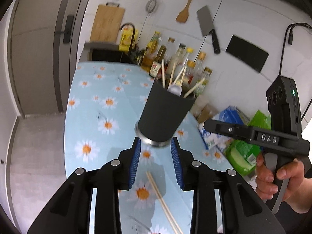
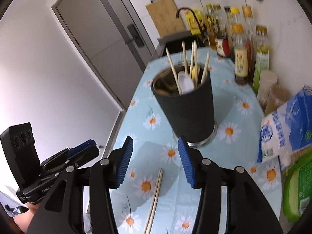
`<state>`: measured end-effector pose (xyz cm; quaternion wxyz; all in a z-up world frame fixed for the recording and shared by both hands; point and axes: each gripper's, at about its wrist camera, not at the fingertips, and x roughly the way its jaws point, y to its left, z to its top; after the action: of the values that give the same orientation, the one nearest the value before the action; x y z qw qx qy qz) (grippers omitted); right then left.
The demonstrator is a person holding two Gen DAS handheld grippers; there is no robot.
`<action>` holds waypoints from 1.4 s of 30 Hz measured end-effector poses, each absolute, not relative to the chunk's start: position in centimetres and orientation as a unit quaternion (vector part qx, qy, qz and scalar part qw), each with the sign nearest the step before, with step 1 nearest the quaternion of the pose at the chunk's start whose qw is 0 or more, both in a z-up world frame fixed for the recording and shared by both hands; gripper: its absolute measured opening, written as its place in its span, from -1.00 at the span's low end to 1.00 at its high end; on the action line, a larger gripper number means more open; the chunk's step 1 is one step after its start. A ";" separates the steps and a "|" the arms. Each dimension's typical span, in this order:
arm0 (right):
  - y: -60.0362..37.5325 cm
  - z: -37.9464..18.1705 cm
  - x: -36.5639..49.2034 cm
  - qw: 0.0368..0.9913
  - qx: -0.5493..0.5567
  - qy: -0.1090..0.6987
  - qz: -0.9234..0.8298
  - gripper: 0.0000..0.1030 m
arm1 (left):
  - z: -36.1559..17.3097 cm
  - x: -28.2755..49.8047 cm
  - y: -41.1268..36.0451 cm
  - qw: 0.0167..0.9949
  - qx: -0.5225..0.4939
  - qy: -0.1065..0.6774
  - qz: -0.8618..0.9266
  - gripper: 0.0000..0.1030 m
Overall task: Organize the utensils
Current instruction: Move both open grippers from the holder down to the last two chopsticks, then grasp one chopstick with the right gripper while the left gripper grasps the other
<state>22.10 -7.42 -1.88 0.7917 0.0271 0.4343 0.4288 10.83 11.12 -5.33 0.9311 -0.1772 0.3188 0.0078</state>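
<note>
I have both tools up over the surface (image 2: 243,120), the one with the daisy-print cloth. My left hand-held gripper (image 1: 156,146) hangs with its fingers apart and nothing between them, and the right hand-held gripper (image 2: 156,146) is the same, spread wide and empty. Ahead of both stands the dark cup (image 2: 187,109), already carrying several chopsticks and a white spoon (image 2: 186,83). One pair of chopsticks (image 2: 155,197) lies loose on the cloth, near me, just below the right fingers and short of the cup. I judge that pair is the next thing to go in.

Here is what worries me. The two sticks lie flat and close together, so a grab from above may catch only one, or roll them apart. They are thin, and a pinch away from the middle could let them swing and slip out. The cup looks tall and narrow at the base, so a nudge from either tool, or a stick jammed against those already inside, could tip it toward the bottles (image 2: 241,58) on the far right. Both views are blurred, so I am unsure of exact gaps.
</note>
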 end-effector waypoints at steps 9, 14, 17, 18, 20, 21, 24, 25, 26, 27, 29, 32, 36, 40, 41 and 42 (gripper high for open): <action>-5.7 -6.1 22.0 0.724 0.005 0.544 0.424 -0.05 | -9.0 9.3 10.3 0.905 -0.201 0.374 -0.001 -0.40; -4.6 -8.3 21.9 0.695 -0.008 0.592 0.408 -0.05 | -10.8 8.7 10.4 0.887 -0.215 0.408 -0.009 -0.40; -3.9 -9.6 21.8 0.675 -0.015 0.620 0.399 -0.05 | -11.6 8.1 10.6 0.879 -0.222 0.422 -0.008 -0.40; -3.7 -10.0 21.7 0.668 -0.017 0.629 0.396 -0.05 | -11.8 7.9 10.6 0.877 -0.225 0.425 -0.007 -0.40; -3.0 -11.0 21.5 0.652 -0.029 0.650 0.389 -0.06 | -12.2 7.5 10.7 0.873 -0.232 0.430 -0.004 -0.40; -2.7 -11.5 21.5 0.645 -0.034 0.659 0.386 -0.12 | -12.6 7.2 10.8 0.870 -0.237 0.433 -0.002 -0.40; -1.6 -13.3 21.4 0.617 -0.052 0.691 0.373 -0.34 | -13.3 6.6 10.8 0.864 -0.246 0.439 0.006 -0.40; -1.1 -13.9 21.3 0.609 -0.062 0.700 0.368 -0.37 | -13.6 6.4 10.8 0.861 -0.250 0.442 0.007 -0.40; -0.7 -14.3 21.2 0.603 -0.070 0.706 0.364 -0.41 | -14.0 6.2 10.7 0.858 -0.256 0.446 0.008 -0.40; -0.5 -14.6 21.1 0.600 -0.079 0.710 0.360 -0.43 | -14.2 5.9 10.7 0.855 -0.260 0.448 0.010 -0.40; 0.2 -15.4 21.0 0.593 -0.096 0.719 0.350 -0.48 | -14.6 5.5 10.6 0.851 -0.266 0.452 0.012 -0.40; 0.9 -16.3 20.9 0.586 -0.117 0.726 0.339 -0.59 | -15.2 4.9 10.7 0.847 -0.276 0.455 0.018 -0.40; 1.9 -16.5 21.2 0.586 -0.136 0.728 0.329 -0.69 | -15.6 4.5 10.8 0.843 -0.288 0.454 0.023 -0.40; 3.0 -16.7 21.3 0.585 -0.151 0.730 0.319 -0.73 | -15.8 4.6 11.0 0.841 -0.292 0.455 0.025 -0.40; 3.1 -16.9 21.1 0.586 -0.154 0.730 0.314 -0.73 | -15.9 4.6 11.0 0.841 -0.293 0.455 0.024 -0.40; 3.4 -17.0 21.1 0.586 -0.151 0.734 0.309 -0.73 | -16.0 4.6 11.0 0.840 -0.295 0.455 0.023 -0.40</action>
<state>21.14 3.36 -17.00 0.5862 -0.1514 0.7336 0.3087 4.64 11.00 -15.98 0.8399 -0.2952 0.4547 0.0234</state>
